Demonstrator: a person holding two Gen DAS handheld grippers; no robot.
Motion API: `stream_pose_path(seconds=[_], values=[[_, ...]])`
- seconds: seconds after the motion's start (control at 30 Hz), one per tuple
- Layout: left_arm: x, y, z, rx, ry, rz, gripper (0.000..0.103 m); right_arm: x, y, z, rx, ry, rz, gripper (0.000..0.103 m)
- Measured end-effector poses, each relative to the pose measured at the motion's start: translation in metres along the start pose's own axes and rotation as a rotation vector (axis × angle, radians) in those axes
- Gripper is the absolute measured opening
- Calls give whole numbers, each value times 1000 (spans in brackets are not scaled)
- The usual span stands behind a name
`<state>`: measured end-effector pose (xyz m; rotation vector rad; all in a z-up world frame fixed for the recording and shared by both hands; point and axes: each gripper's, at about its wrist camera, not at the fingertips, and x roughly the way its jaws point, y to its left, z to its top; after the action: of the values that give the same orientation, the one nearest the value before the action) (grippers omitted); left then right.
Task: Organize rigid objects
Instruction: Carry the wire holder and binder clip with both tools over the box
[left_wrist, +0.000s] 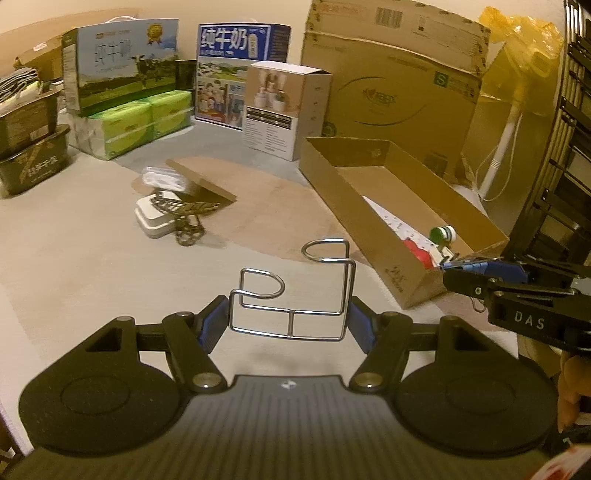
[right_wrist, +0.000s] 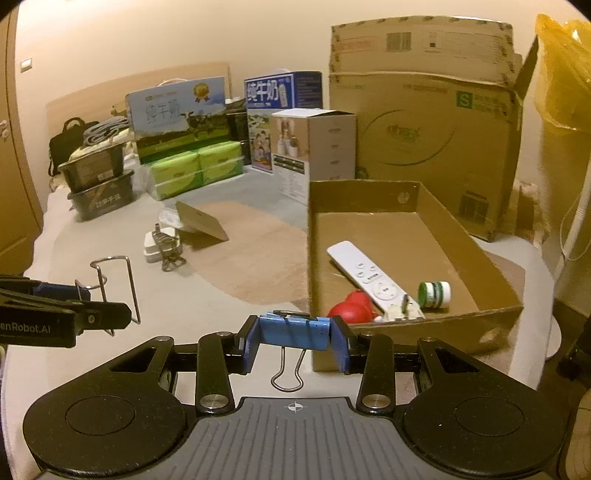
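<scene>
Grey floor, both tongs angled downward, loaded

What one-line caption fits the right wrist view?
Right tongs grip a blue binder clip beside an open cardboard box.

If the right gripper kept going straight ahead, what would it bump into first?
Probably the near wall of the open brown cardboard box, just ahead of the right gripper holding the blue binder clip; depth is unclear.
</scene>
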<state>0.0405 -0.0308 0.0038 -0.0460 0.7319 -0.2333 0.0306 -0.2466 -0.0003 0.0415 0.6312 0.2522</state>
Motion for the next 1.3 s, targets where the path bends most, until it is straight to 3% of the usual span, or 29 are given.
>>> stream_pose_path(seconds=[0.57,1.3], values=[[21,-48,15,74,16,-82,66,-15,-52,0,78,-5,-99,41],[56,-83,40,120,30,-149,66,-11,-88,8,118,-10,-150,41]])
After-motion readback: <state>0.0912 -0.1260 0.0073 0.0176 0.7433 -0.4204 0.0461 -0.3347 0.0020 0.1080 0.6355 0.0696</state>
